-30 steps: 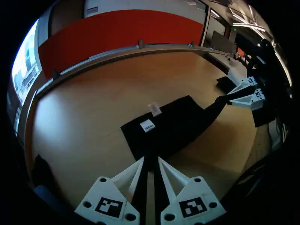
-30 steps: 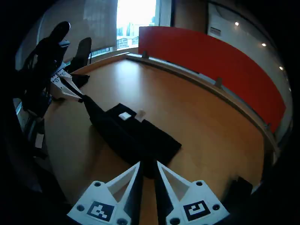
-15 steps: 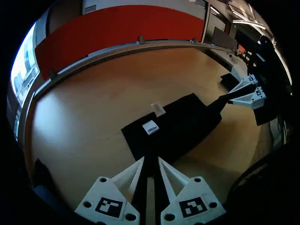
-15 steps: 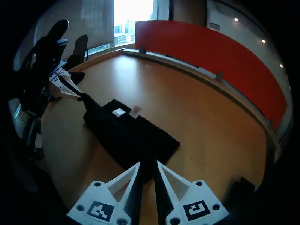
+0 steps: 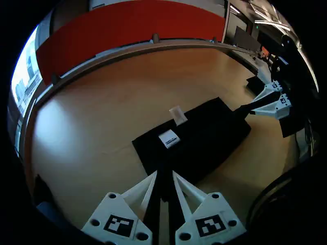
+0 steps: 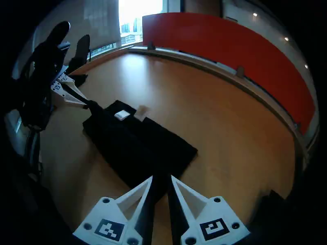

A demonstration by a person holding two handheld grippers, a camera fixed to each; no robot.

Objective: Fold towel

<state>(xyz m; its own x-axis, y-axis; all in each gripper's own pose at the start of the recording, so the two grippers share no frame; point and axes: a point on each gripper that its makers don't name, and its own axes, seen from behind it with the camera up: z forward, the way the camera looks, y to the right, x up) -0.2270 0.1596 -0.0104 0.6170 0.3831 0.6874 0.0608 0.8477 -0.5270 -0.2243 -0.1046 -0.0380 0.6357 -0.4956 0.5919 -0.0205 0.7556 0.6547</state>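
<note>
A black towel (image 5: 204, 136) lies spread on the wooden table (image 5: 102, 114), with a white label (image 5: 169, 139) and a pale tag (image 5: 178, 115) on top. My left gripper (image 5: 163, 179) is shut on the towel's near corner. My right gripper (image 5: 247, 109) pinches the corner at the far right, held by a person in dark clothing. In the right gripper view the towel (image 6: 139, 145) runs from my right gripper (image 6: 160, 181), shut on its corner, to the left gripper (image 6: 88, 105) at its far left corner. The label (image 6: 121, 115) sits near that end.
A red partition (image 5: 122, 24) runs along the table's far edge, red partition (image 6: 229, 45) in the other view. Dark office chairs (image 6: 61, 36) stand by a bright window (image 6: 141, 16). A dark object (image 5: 255, 83) lies on the table behind the right gripper.
The towel has gone from a sagging, twisted strip between the grippers to a wider, flatter sheet on the table. Both grippers keep their hold and have shifted slightly.
</note>
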